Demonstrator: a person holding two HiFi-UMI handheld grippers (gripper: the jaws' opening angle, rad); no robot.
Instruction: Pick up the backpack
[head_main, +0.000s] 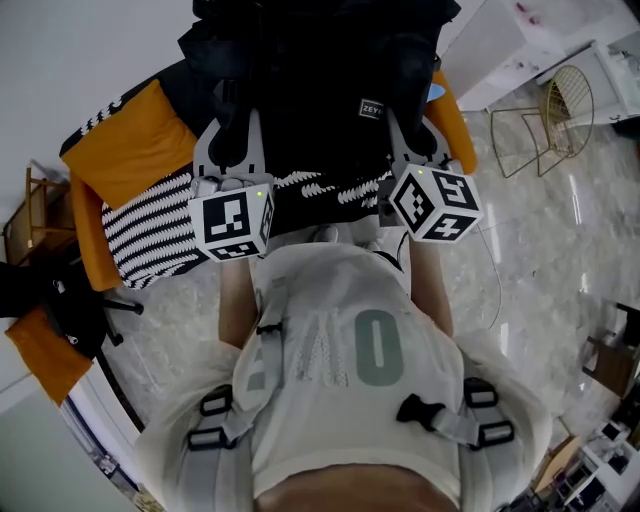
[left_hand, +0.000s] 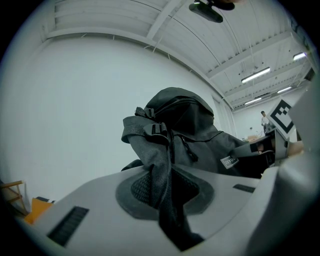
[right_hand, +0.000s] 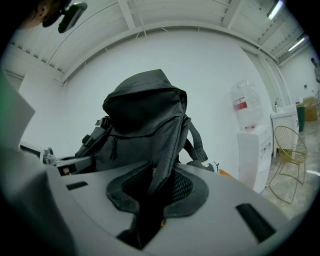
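Where the backpack hangs: the black backpack is upright over the seat of the orange sofa, with its top flopped forward. The bag hides its own base, so I cannot tell whether it has cleared the sofa cushions.
Left tool: the left tool is at the sofa's near edge and points level at the bag. It is clenched on the left shoulder strap, with the webbing pinched flat between the pads.
Right tool: the right tool is also at the sofa's near edge, tipped slightly down. It is clamped on the right shoulder strap, which runs from the pads up to the bag's shoulder.
Why two grips: one strap per side likely splits the weight, so the bag hangs square and does not swing or twist.
Why the straps: they are the only thin, flat parts that narrow pads can close on; the body looks too bulky and soft.
Striped cushion: the striped cushion lies on the sofa seat, partly under the bag. A straight upward pull seems best so it is not dragged along.
Wire chair: the wire chair is well apart from the sofa and out of the way.
Stage: both holds are made, and the lift itself looks like what remains.
Risk: smooth webbing might slide through the pads under a heavy bag.
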